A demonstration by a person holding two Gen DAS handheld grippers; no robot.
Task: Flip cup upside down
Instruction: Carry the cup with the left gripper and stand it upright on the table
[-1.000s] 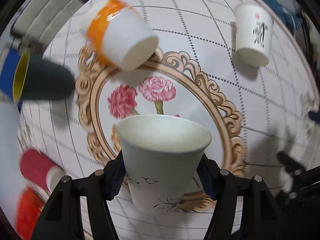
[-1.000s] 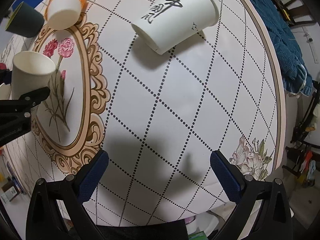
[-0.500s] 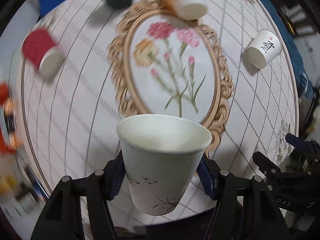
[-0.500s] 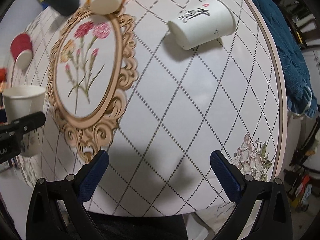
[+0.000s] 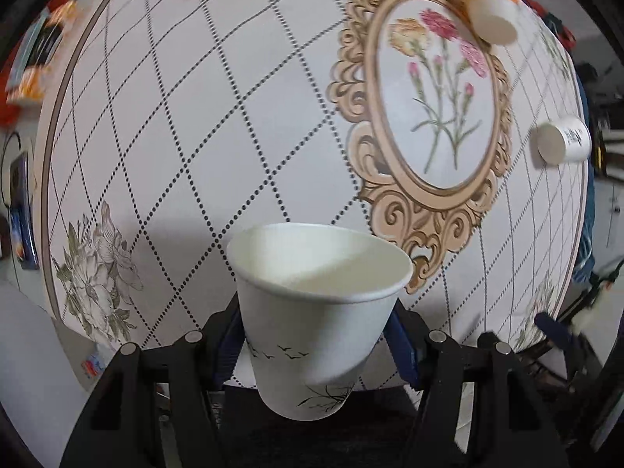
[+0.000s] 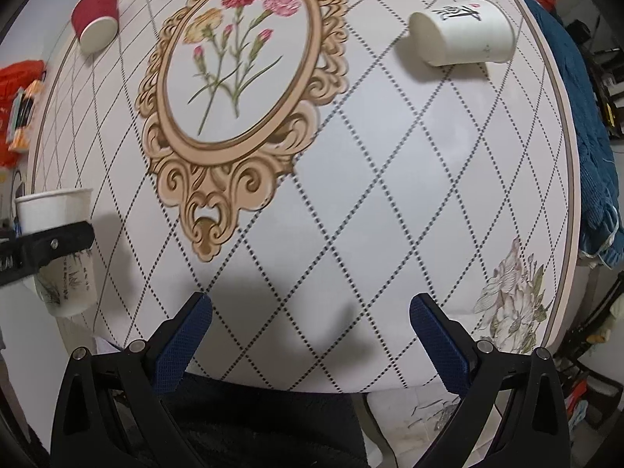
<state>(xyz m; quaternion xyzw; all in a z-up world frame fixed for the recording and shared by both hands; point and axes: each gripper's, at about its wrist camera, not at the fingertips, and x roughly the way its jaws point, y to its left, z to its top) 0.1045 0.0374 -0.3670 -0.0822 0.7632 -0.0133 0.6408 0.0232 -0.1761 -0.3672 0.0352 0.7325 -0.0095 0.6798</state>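
The left gripper (image 5: 314,335) has its blue-padded fingers (image 5: 401,345) pressed against both sides of a white paper cup printed with small black birds and a twig (image 5: 316,312), gripping it below the rim; the cup is mouth up, slightly tilted, and held over the near edge of the round table covered in a white cloth with a dotted diamond grid (image 5: 218,124); in the right wrist view the same cup (image 6: 58,249) sits at the far left with a black finger across its wall, its base just off the table edge; the right gripper (image 6: 310,335) has its jaws spread wide with nothing between them, poised above bare cloth near the table's front edge; a gold scrolled oval frame with printed carnations (image 6: 238,89) marks the cloth's centre; a white paper cup with black calligraphy (image 6: 460,39) lies on its side to the right of the frame; a red paper cup (image 6: 95,19) is tipped over at the far left; an orange and white cup (image 5: 491,7) lies on the frame's far rim; grey printed peonies (image 6: 511,296) decorate the cloth's edge.
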